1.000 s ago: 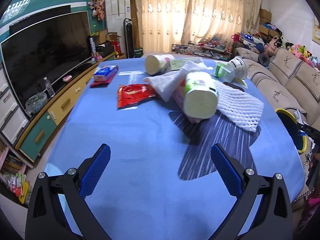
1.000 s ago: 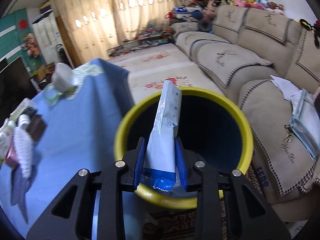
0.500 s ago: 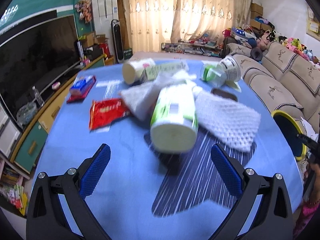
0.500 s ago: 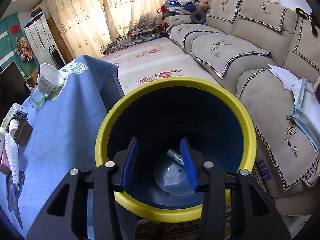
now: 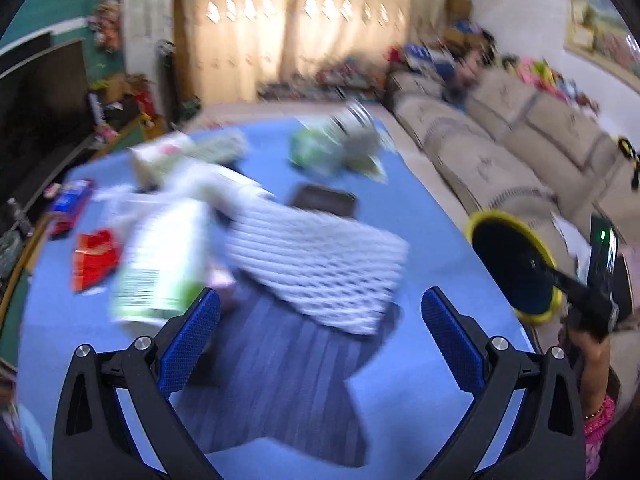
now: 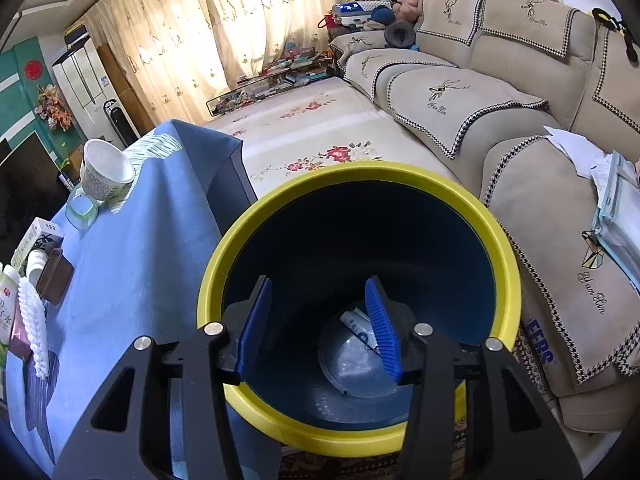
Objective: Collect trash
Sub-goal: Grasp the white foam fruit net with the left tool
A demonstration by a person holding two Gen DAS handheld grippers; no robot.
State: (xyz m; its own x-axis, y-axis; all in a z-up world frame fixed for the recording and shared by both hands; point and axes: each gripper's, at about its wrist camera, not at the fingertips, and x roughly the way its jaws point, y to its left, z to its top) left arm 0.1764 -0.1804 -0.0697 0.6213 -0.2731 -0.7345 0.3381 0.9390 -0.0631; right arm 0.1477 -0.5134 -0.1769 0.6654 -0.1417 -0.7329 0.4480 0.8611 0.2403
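**Trash: one packet binned, the pile waits on the tabletop**

Trash is in two places. One white-and-blue packet lies on the floor of the yellow-rimmed bin, which stands just beside the blue-clothed tabletop. The right tongs hang over the bin's mouth, their jaws opening with nothing between them, so the drop step looks finished on that side.

The rest lies on the tabletop away from the bin: a white foam net sleeve, a green-and-white bottle on its side beside the sleeve, a red wrapper beyond the bottle, a dark wallet-like case and cups further back. The left wrist view is blurred, so finer detail is lost. The left tongs stand wide apart and empty, short of the sleeve's near edge.

The step in hand appears to be the approach to the next piece. The next move calls for bringing the pads either side of the sleeve or bottle, closing, then carrying it across to the bin.
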